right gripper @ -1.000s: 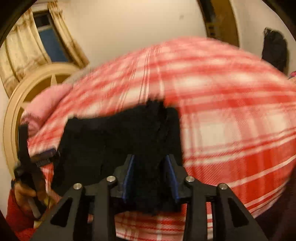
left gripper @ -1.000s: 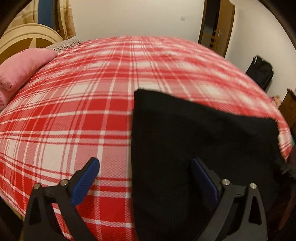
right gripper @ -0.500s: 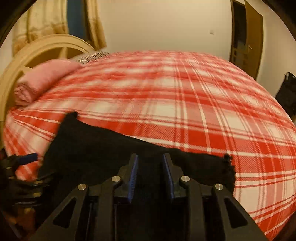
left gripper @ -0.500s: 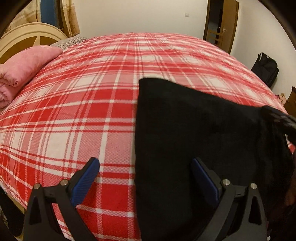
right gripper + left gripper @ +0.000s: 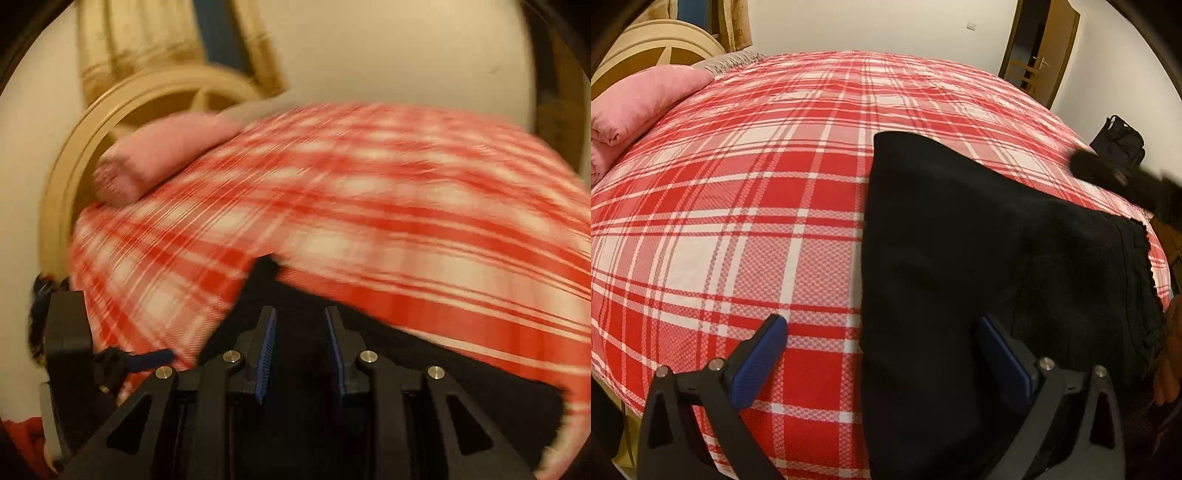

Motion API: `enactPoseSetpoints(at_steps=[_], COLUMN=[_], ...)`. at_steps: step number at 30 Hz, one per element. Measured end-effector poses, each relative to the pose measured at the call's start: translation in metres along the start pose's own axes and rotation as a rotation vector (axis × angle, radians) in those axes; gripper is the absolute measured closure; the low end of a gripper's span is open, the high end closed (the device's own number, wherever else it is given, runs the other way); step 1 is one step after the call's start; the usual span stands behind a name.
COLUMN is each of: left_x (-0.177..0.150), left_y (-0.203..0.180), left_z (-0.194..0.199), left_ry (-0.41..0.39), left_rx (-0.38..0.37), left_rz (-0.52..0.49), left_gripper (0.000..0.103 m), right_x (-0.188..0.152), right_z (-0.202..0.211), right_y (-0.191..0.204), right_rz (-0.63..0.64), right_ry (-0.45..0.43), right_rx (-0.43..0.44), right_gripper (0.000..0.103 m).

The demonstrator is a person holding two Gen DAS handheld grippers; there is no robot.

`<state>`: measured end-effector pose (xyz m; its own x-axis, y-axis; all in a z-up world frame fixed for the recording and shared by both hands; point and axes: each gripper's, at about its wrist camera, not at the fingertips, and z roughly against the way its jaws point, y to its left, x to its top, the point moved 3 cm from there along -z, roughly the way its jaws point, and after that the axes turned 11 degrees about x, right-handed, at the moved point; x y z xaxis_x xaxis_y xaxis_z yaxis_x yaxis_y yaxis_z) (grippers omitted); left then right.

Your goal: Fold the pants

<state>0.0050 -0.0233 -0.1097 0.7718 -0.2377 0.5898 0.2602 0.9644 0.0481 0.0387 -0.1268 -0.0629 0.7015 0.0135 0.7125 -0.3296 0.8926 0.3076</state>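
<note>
Black pants (image 5: 960, 240) lie folded on a red and white plaid bed (image 5: 757, 184), their left edge running straight away from me. My left gripper (image 5: 882, 339) is open and empty, just above the near end of the pants, its right finger over the cloth. My right gripper (image 5: 301, 343) has its jaws close together with black pants cloth (image 5: 424, 369) between them; the view is blurred by motion. The right gripper's far end shows blurred at the right edge of the left wrist view (image 5: 1123, 181).
A pink pillow (image 5: 639, 107) lies at the head of the bed by a cream round headboard (image 5: 653, 48). A black bag (image 5: 1119, 142) stands on the floor at the far right, by a wooden door (image 5: 1041, 48). The left gripper shows at the left of the right wrist view (image 5: 70, 332).
My right gripper has swung over the pants with the cloth, and its view has turned toward the headboard. The left gripper has stayed open and come a little lower.
</note>
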Motion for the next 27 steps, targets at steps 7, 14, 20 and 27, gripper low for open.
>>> enactPoseSetpoints(at_steps=[7, 14, 20, 27], left_x=[-0.011, -0.009, 0.004, 0.039], left_y=[0.008, 0.007, 0.013, -0.016], left_z=[0.003, 0.002, 0.021, 0.013], left_ry=[0.003, -0.004, -0.072, -0.072], left_rx=[-0.009, -0.011, -0.027, -0.094], left_rz=[0.004, -0.006, -0.010, -0.021], left_gripper=[0.000, 0.000, 0.000, 0.000], right_x=[0.007, 0.012, -0.011, -0.084], right_z=[-0.085, -0.042, 0.100, 0.146], right_y=[-0.018, -0.020, -0.041, -0.104], right_rz=[-0.073, -0.127, -0.112, -0.287], right_ry=[0.117, -0.014, -0.345, -0.279], right_rx=[0.088, 0.134, -0.100, -0.322], right_gripper=[0.075, 0.072, 0.016, 0.016])
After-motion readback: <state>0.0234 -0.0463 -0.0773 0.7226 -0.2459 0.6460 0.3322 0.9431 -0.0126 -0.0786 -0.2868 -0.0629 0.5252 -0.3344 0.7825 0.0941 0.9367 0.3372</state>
